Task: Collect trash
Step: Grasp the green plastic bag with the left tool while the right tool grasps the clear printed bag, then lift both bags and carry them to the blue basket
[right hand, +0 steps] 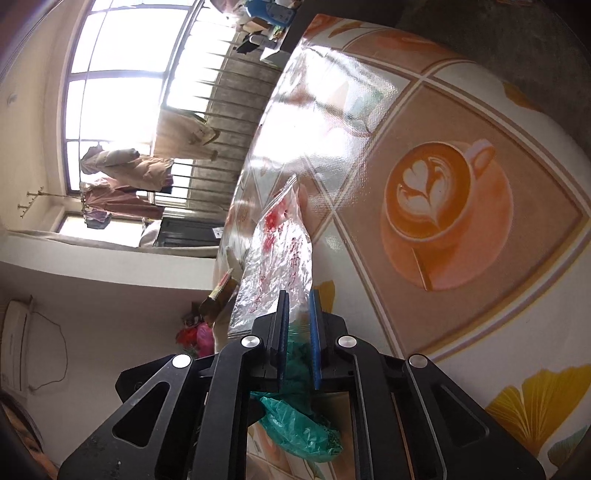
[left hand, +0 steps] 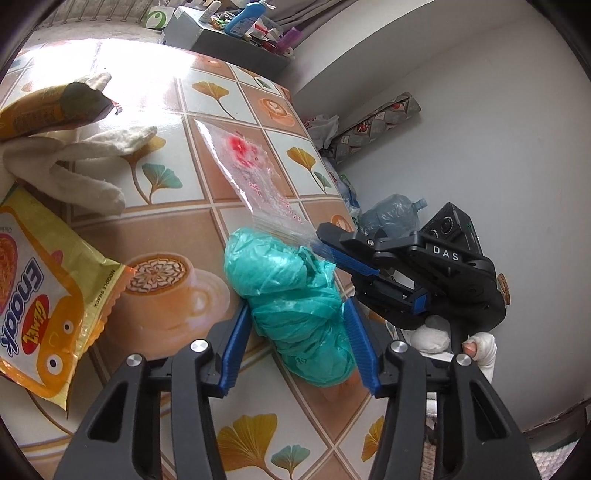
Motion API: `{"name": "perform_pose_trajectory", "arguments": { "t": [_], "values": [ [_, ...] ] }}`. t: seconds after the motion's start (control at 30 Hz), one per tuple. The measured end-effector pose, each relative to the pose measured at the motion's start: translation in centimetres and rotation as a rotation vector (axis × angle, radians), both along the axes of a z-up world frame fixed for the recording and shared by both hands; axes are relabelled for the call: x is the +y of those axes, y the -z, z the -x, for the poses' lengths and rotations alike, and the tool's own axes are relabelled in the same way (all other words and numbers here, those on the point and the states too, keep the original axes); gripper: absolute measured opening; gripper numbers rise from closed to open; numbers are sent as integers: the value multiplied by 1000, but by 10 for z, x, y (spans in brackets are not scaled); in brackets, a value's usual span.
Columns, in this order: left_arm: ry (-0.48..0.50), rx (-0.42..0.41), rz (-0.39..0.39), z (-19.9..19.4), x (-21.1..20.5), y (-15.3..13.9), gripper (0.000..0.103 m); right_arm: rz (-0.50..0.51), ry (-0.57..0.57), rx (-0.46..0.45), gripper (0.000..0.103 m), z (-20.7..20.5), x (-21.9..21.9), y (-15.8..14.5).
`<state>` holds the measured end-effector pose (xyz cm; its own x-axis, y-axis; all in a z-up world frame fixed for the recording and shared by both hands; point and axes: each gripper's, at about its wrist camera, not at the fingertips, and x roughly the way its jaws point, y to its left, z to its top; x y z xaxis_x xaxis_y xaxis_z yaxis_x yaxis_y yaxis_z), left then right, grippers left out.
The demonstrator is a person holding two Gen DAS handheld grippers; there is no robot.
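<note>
Straddling the teal bag (left hand: pixel 295 314) — left gripper (left hand: pixel 304 328) spread, not yet clenched.
Right gripper (left hand: pixel 349 260) pinches the clear wrapper (left hand: pixel 255 177) — its length runs away across the table (left hand: pixel 207 122).

The snack packet (left hand: pixel 44 295), left of the left gripper's fingers (left hand: pixel 236 343), is running off the picture's left edge, so its print is only partly readable. The green bag (right hand: pixel 295 424) is lying largely hidden behind the right gripper's fingers (right hand: pixel 283 332) in the right wrist view. The near edge of the clear plastic bag (right hand: pixel 280 258) is disappearing between those fingers; whether the pads are touching it cannot be told. Bottles (left hand: pixel 245 18) far ahead of the left fingers are too small to identify.
</note>
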<state>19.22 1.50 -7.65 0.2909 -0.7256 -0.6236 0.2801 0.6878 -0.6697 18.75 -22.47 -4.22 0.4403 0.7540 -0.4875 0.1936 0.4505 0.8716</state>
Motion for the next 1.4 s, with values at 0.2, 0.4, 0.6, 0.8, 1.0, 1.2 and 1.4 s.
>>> {"name": "perform_pose_trajectory", "arguments": {
  "t": [0.2, 0.4, 0.6, 0.8, 1.0, 1.2, 1.4],
  "values": [
    [-1, -21, 12, 5, 5, -3, 46, -97, 21, -26, 3, 2, -2, -3],
    [-13, -49, 11, 13, 18, -10, 45, -179, 41, -44, 1, 4, -7, -7],
    [-29, -75, 0, 22, 32, -18, 45, -182, 66, -82, 1, 3, -7, -19],
    [-57, -97, -5, 35, 43, -29, 44, -175, 89, -108, 0, 10, -14, -28],
    [-64, -128, -7, 45, 43, -43, 44, -175, 116, -141, 0, 19, -19, -39],
    [-39, -175, -6, 55, 29, -67, 44, -155, 161, -182, 0, 36, -34, -54],
    [60, -228, 16, 55, -13, -96, 44, -103, 262, -243, 0, 78, -78, -74]
  ]
}}
